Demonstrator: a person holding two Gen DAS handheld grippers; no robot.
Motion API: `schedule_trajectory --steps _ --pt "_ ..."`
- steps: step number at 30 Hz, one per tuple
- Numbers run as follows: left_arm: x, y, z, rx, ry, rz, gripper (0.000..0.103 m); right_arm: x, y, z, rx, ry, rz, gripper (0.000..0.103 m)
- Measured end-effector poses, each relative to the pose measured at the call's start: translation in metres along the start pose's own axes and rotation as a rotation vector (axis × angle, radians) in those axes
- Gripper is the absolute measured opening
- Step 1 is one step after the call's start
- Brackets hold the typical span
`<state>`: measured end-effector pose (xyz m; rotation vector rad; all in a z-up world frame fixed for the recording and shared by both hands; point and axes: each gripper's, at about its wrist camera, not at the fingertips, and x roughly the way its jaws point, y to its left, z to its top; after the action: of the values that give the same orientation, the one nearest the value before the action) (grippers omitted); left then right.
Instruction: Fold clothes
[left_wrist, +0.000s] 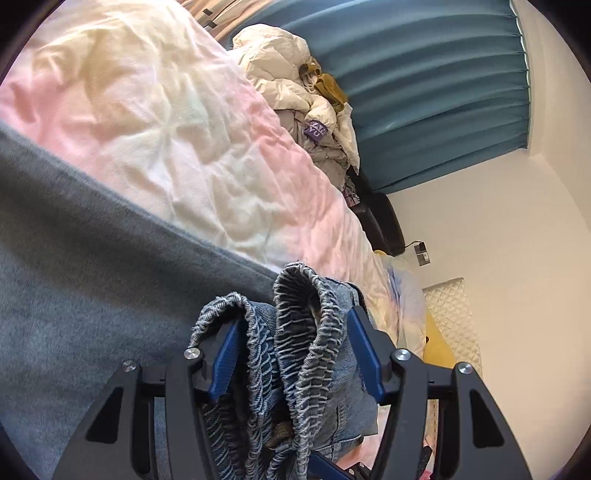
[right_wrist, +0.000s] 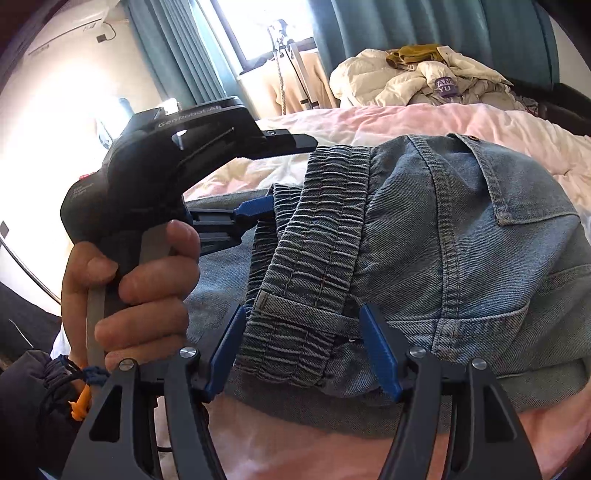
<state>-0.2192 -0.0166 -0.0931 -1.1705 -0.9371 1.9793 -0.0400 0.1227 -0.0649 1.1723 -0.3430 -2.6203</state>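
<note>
Both sets of jaws pinch the denim shorts' (right_wrist: 461, 236) elastic waistband (right_wrist: 314, 229): left gripper (left_wrist: 291, 347), right gripper (right_wrist: 306, 350). Heavy, floppy cloth; waistband gives firmest hold, near bed (right_wrist: 406, 114) edge.

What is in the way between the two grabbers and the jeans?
Nothing visible. The jeans' stretchy waistband already sits between the blue fingers of the right gripper, and bunched between the left gripper's fingers too. The pink bedding lies underneath.

A pink quilt (left_wrist: 155, 122) covers the bed; upper centre lies a cream jacket (left_wrist: 280, 62), teal curtains (left_wrist: 424, 74) upper right.
</note>
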Motion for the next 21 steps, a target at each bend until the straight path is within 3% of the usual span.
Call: schedule_trajectory --steps 3,6,9,12,17,21 --pt "0.002 -0.001 0.004 0.031 -0.004 0.024 0.058 0.004 0.000 0.003 -0.004 -0.022 0.003 0.066" --pt "0.008 0.009 -0.001 0.064 0.012 0.130 0.058 0.011 0.002 0.002 -0.017 -0.020 -0.002 0.066" --pt "0.004 0.011 -0.001 0.054 0.008 0.130 0.058 0.017 0.003 0.006 -0.017 -0.011 -0.002 0.066" --pt "-0.003 0.001 -0.003 0.087 0.009 0.199 0.058 0.016 0.002 0.008 -0.006 -0.023 0.009 0.066" --pt "-0.033 -0.036 -0.018 0.253 -0.076 0.425 0.058 -0.005 0.001 0.012 0.027 -0.072 0.035 0.066" --pt "-0.054 -0.056 -0.044 0.310 -0.072 0.434 0.058 -0.017 -0.007 0.021 0.062 -0.093 0.022 0.066"
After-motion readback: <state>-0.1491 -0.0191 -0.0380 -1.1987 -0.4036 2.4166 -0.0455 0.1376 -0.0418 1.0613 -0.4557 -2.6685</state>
